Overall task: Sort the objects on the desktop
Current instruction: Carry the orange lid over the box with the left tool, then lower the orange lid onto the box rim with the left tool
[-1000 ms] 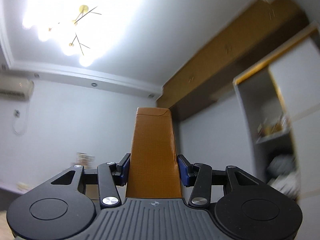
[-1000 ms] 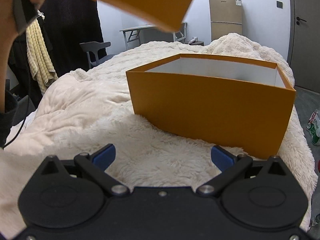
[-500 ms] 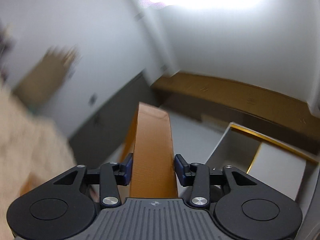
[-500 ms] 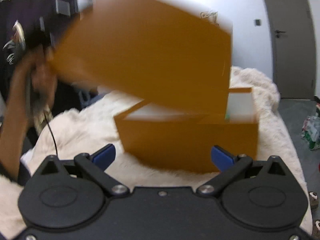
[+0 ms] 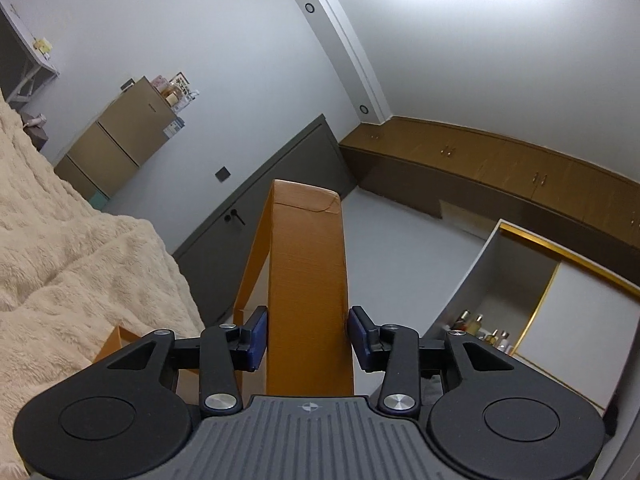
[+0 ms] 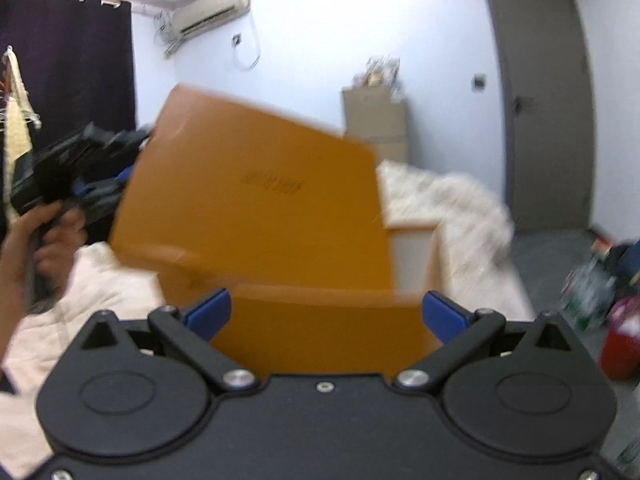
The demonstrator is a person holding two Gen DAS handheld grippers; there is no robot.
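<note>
My left gripper (image 5: 306, 336) is shut on the rim of an orange box lid (image 5: 306, 280), which stands edge-on between the blue pads. In the right wrist view the lid (image 6: 256, 200) tilts over the open orange box (image 6: 320, 332), covering its left part. The box's white inside (image 6: 412, 252) shows at the right. A hand (image 6: 48, 240) holds the left gripper (image 6: 116, 184) at the lid's left edge. My right gripper (image 6: 326, 312) is open, close in front of the box's near wall, with nothing pressed between its pads.
The box rests on a fluffy cream blanket (image 6: 448, 208). A tan cabinet (image 6: 376, 120) and a grey door (image 6: 540, 100) stand behind. Bottles and a red object (image 6: 620, 340) lie on the floor at the right. An open wardrobe shelf (image 5: 484, 328) holds small bottles.
The lid has come down from overhead and rolled, and now leans over the box's open top. The right gripper has moved closer to the box's front.
</note>
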